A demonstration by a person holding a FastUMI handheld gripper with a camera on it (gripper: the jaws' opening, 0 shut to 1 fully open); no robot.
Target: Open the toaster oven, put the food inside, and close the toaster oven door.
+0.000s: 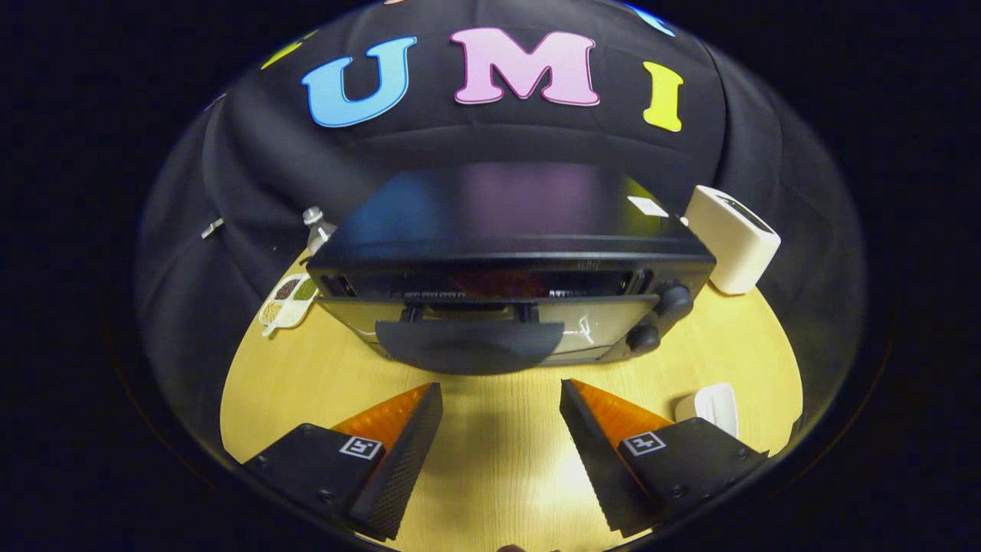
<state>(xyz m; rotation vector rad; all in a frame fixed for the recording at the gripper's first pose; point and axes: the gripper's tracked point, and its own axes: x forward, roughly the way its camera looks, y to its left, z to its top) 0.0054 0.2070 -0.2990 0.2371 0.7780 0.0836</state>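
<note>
A black toaster oven (506,230) stands on the yellow wooden table (498,460), just beyond my fingers. Its glass door (598,326) leans ajar at the top, and the dark curved handle (467,346) points toward me. Through the gap I see the rack and a reddish shape (498,284) inside; I cannot tell what it is. Two knobs (673,299) sit on the oven's right side. My gripper (500,389) is open a short way in front of the handle, with nothing between its fingers.
A white toaster (732,238) stands right of the oven. A small white dish (709,406) lies by my right finger. Left of the oven are a divided tray of spices (287,303) and a small bottle (316,226). The black cloth wall closes in behind.
</note>
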